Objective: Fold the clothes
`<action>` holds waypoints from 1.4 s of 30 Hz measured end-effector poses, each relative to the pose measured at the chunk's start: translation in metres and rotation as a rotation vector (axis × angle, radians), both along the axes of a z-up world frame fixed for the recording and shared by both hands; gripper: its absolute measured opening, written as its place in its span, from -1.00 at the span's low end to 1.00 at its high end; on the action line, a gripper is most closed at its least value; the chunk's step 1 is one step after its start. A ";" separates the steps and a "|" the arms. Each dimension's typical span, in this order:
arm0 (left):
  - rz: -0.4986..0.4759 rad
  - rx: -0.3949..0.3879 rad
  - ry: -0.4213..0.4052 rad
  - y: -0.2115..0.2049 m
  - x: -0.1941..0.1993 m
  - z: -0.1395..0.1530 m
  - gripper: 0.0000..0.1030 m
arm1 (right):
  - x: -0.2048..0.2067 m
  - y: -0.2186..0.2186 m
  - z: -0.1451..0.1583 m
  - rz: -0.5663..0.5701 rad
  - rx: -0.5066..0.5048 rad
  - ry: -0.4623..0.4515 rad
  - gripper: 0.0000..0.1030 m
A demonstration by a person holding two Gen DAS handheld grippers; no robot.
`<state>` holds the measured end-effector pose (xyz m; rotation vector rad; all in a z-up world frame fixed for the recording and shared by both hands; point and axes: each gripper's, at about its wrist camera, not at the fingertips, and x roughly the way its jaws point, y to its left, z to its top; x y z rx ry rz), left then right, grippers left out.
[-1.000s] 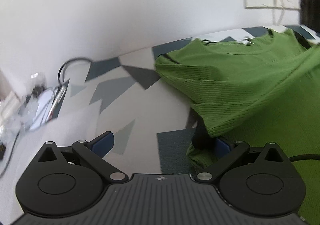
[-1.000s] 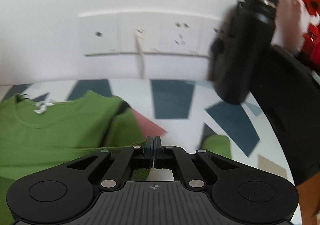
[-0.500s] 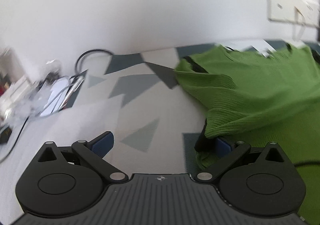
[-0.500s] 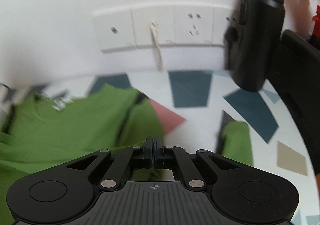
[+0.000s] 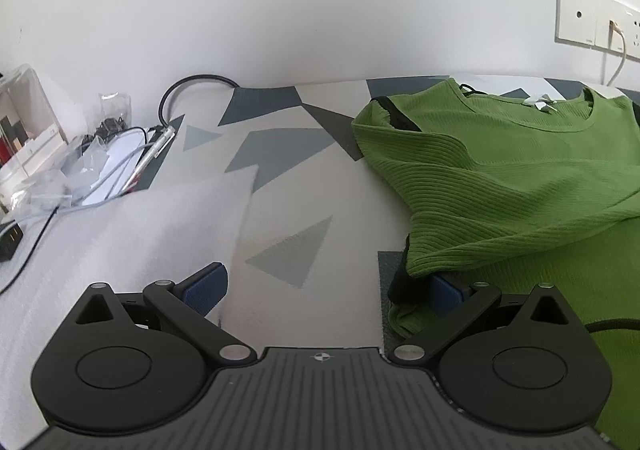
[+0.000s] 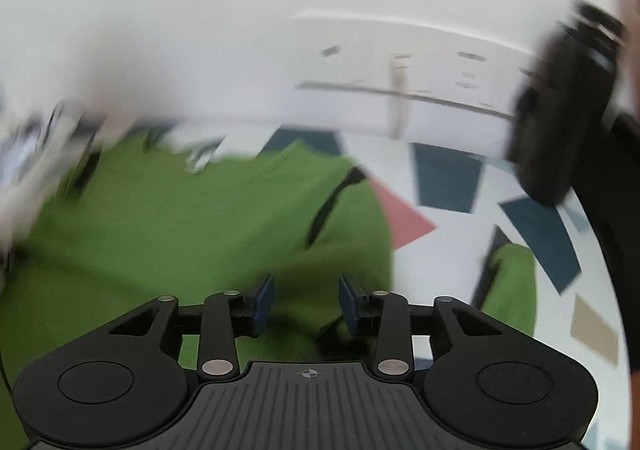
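Right hand-held gripper [image 6: 306, 304], previously shut, opening.

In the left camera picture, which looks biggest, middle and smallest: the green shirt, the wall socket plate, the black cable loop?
1. Green shirt, by far the largest.
2. Wall socket plate and black cable loop look about alike; the fisheye edge makes ranking unsure.

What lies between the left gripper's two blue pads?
In the left wrist view, only bare patterned tabletop lies between the left gripper pads; the green shirt drapes over the right-hand pad.
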<state>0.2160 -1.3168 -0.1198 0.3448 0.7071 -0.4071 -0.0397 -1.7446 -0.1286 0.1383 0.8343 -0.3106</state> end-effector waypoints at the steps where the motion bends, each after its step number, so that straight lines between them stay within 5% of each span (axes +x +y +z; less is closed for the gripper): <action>1: 0.002 -0.002 0.003 0.000 0.000 0.000 1.00 | 0.003 0.005 -0.005 0.018 -0.022 0.027 -0.33; 4: 0.005 -0.003 0.008 -0.001 0.001 0.000 1.00 | 0.011 0.010 -0.019 0.006 -0.043 0.080 -0.35; 6: 0.005 -0.003 0.012 0.000 0.002 0.000 1.00 | 0.014 0.008 -0.023 -0.008 -0.053 0.095 -0.65; 7: 0.005 -0.005 0.015 0.000 0.003 0.001 1.00 | 0.013 0.008 -0.021 -0.017 -0.062 0.094 -0.95; 12: 0.005 -0.020 0.028 0.003 0.004 0.001 1.00 | -0.003 0.010 0.007 -0.022 -0.093 0.034 -0.95; 18: -0.008 -0.036 0.055 0.004 0.006 -0.001 1.00 | -0.012 0.014 -0.015 0.005 -0.021 0.151 -0.95; 22: -0.053 -0.052 0.116 0.008 0.008 0.001 1.00 | -0.016 0.016 -0.025 -0.025 0.011 0.167 -0.89; 25: -0.097 -0.091 0.174 0.017 0.004 0.008 1.00 | -0.020 0.017 -0.022 -0.037 0.032 0.153 -0.52; 29: -0.122 -0.239 0.204 0.039 -0.004 0.033 0.99 | -0.027 0.016 -0.005 -0.045 0.062 0.071 -0.37; 32: -0.109 -0.378 0.200 0.046 0.005 0.057 0.67 | -0.027 0.007 0.007 -0.086 0.081 -0.002 -0.27; 35: -0.081 -0.451 0.316 0.028 0.041 0.061 0.39 | -0.019 -0.007 0.007 -0.135 0.107 -0.031 -0.26; 42: 0.050 -0.411 0.540 -0.033 0.118 0.038 0.26 | -0.001 -0.016 -0.010 -0.178 0.123 -0.036 -0.26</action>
